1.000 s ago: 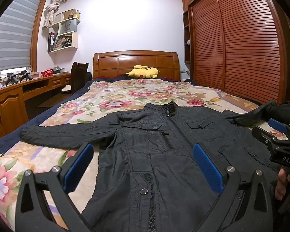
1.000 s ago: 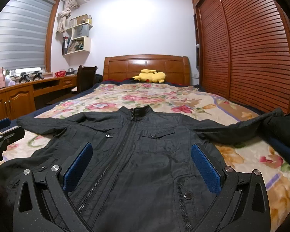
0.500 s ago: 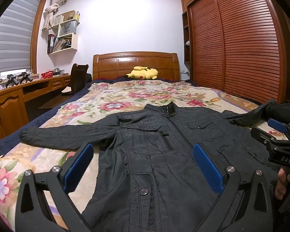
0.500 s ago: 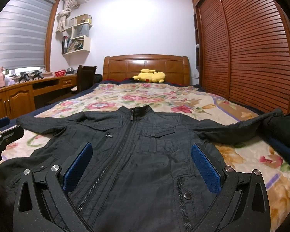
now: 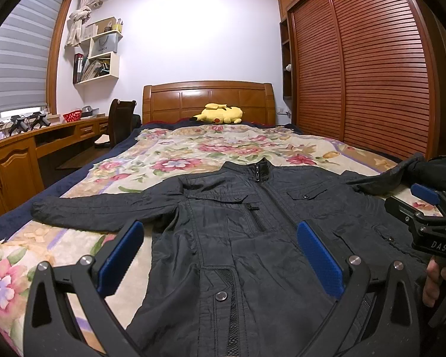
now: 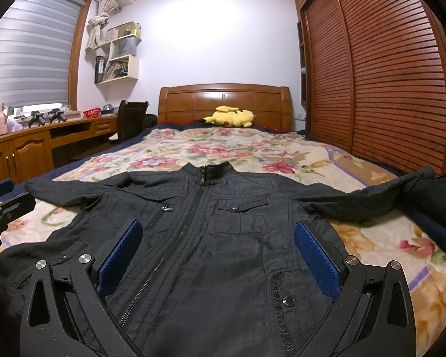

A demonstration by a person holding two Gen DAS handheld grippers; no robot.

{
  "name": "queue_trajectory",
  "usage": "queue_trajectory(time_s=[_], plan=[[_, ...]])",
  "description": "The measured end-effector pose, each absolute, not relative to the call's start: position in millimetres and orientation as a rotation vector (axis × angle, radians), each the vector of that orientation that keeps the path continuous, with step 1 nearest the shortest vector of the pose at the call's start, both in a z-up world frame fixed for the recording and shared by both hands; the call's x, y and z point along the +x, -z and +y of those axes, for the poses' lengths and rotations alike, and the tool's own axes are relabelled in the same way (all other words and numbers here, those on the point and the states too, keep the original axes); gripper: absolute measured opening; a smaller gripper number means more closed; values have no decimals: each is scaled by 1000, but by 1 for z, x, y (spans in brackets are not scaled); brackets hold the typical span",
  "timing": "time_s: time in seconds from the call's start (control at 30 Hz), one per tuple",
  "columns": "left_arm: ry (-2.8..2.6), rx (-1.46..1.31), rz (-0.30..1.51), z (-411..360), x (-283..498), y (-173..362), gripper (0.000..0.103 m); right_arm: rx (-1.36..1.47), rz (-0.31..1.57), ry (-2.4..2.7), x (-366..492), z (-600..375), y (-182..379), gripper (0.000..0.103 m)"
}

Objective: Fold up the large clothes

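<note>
A floral bedspread (image 5: 211, 148) is spread over the bed, and a yellow plush toy (image 5: 218, 113) is parked against the wooden headboard (image 5: 208, 98). Slatted wardrobe doors (image 5: 368, 68) are seen right, a desk (image 5: 56, 136) and wall shelves (image 5: 99, 50) left.

Jacket (image 5: 252, 238) was black quilted cloth, matt, w/ metal snaps. Blanket (image 6: 252, 148) in mid frame looked soft, flowered. Headboard (image 5: 208, 98) & louvred doors (image 6: 386, 74) at right were glossy wood. Left gripper (image 5: 220, 255) was rough black plastic w/ dimpled blue pads (image 5: 318, 258).
</note>
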State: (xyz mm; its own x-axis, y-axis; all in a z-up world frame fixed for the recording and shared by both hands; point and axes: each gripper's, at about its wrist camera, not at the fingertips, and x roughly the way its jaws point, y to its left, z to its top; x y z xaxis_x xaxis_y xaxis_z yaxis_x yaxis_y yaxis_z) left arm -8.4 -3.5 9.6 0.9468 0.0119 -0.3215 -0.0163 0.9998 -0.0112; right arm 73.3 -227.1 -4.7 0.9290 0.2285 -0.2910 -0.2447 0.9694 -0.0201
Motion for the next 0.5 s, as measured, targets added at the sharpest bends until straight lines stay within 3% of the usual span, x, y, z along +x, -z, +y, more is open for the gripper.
queue_trajectory(time_s=[0.5], plan=[[-16, -12, 324, -4, -9, -11, 103, -58, 290, -241, 73, -227, 5, 103]])
